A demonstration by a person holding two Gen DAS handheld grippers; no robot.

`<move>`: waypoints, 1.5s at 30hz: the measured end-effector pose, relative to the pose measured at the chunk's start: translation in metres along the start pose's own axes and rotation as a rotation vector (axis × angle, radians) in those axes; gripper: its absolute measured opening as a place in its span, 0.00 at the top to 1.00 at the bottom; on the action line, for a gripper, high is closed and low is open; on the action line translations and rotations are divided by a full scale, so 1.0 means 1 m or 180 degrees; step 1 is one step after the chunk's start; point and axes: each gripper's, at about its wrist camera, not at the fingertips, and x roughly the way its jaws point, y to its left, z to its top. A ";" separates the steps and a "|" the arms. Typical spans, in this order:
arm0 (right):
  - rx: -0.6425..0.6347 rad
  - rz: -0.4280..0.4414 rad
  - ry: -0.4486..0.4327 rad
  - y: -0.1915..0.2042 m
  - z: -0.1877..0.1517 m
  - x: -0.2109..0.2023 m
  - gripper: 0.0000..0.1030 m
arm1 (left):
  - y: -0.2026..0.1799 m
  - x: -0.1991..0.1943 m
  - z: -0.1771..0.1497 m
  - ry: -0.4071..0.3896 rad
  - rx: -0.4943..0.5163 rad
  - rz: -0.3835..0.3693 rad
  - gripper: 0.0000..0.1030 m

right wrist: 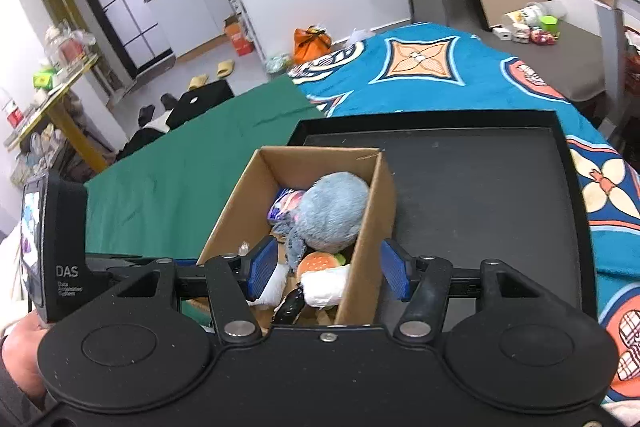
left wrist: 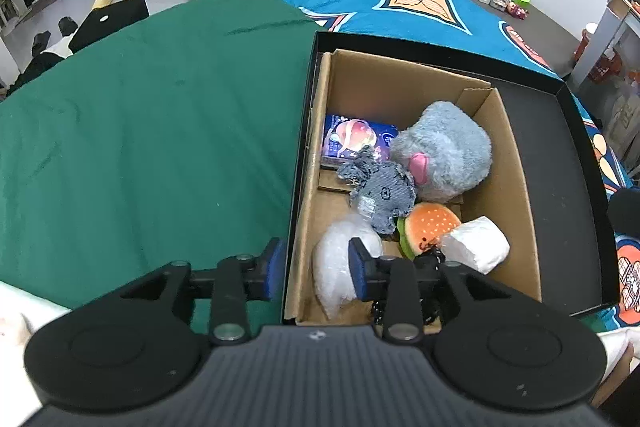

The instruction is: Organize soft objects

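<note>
We are judging the soft things in the cardboard box [left wrist: 516, 195] as light, squashy and unbreakable, best pinched at a bulging middle. The grey plush [left wrist: 444, 151] is lying deepest, fluffy with a pink patch; the denim toy [left wrist: 380, 195] is leaning on it, the burger plush [left wrist: 430, 223] and white packet [left wrist: 476, 243] sitting nearer. Our left gripper [left wrist: 316, 267] is hovering open, one finger outside the box wall, the other against a bubble-wrap bundle [left wrist: 340, 267]. Our right gripper [right wrist: 328, 271] is standing open, straddling the box wall, gripping nothing.
</note>
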 end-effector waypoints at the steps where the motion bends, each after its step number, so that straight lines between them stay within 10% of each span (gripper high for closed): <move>1: 0.0020 -0.0004 -0.0010 -0.002 0.000 -0.002 0.45 | -0.001 -0.002 0.000 -0.0006 0.0009 0.0005 0.61; 9: 0.0158 0.0036 -0.0108 -0.011 -0.007 -0.016 0.38 | -0.005 -0.028 0.001 -0.0135 -0.0068 -0.0023 0.44; 22: 0.0326 0.0032 -0.0409 -0.028 -0.014 -0.067 0.00 | -0.033 -0.085 -0.005 -0.0359 0.0075 -0.0003 0.23; 45: 0.0451 -0.0199 -0.0490 -0.033 -0.016 -0.135 0.00 | -0.048 -0.178 -0.031 -0.0645 0.0150 0.0066 0.21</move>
